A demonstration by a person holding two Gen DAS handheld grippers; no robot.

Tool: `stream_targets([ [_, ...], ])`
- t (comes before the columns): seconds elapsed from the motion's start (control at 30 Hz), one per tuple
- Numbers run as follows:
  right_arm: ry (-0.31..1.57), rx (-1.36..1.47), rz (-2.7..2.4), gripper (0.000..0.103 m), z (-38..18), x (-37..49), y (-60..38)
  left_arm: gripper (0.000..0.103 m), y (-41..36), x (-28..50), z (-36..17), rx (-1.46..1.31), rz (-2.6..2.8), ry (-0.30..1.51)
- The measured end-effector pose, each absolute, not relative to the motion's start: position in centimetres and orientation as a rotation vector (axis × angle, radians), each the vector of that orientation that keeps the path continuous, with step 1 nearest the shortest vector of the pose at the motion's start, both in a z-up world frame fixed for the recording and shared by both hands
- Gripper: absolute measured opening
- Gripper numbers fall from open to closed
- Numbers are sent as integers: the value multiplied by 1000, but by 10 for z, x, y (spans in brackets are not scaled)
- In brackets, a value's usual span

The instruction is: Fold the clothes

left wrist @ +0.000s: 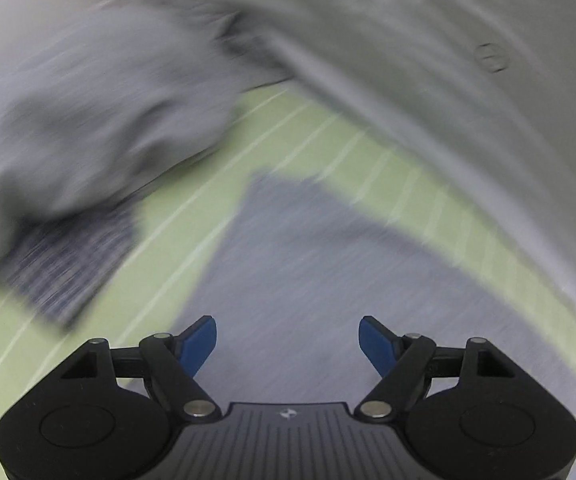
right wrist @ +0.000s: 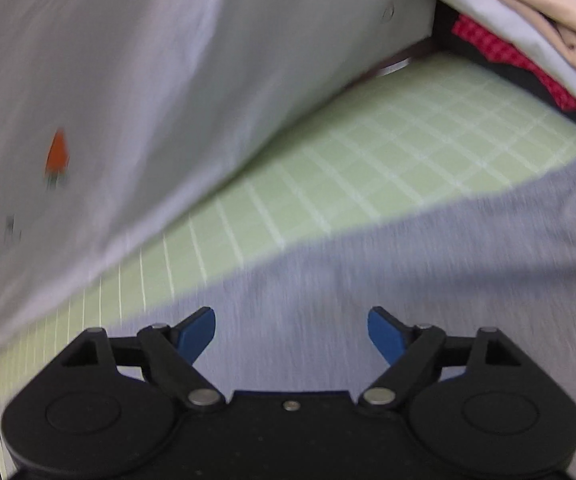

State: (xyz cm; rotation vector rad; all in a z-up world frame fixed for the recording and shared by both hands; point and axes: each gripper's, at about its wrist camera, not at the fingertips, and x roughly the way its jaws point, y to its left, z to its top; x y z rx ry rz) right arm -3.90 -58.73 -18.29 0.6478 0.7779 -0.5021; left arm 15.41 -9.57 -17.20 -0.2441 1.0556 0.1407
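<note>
A grey garment lies flat on the green grid mat. Its bunched sleeve with a dark ribbed cuff lies at the left of the left wrist view. My left gripper hovers open over the grey cloth, with nothing between its blue pads. In the right wrist view the same grey garment spreads under my right gripper, which is also open and holds nothing. Both views are motion-blurred.
A white panel with a small orange mark rises along the mat's far side; the same white panel shows in the left wrist view. A pile of folded clothes in beige, white and red sits at the far right.
</note>
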Motion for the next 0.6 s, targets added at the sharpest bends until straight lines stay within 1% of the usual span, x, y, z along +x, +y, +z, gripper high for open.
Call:
stream_targets([
  [0.13, 840, 662, -463, 85, -191, -55, -566, 80, -64, 109, -181, -322, 207, 1107],
  [0.23, 860, 660, -446, 85, -192, -58, -553, 80, -53, 96, -193, -399, 203, 1138],
  [0.37, 887, 657, -423, 85, -193, -62, -536, 81, -60, 97, -198, -393, 167, 1122],
  [0.47, 885, 636, -410, 85, -186, -60, -527, 77, -69, 99, -197, -361, 140, 1108],
  [0.5, 885, 626, -408, 85, -183, -59, -525, 71, -71, 100, -196, -345, 150, 1100],
  [0.57, 886, 614, -403, 85, -179, -59, -520, 54, -74, 101, -195, -327, 175, 1077],
  [0.6, 888, 609, -398, 85, -178, -59, -518, 32, -73, 104, -196, -333, 188, 1065],
])
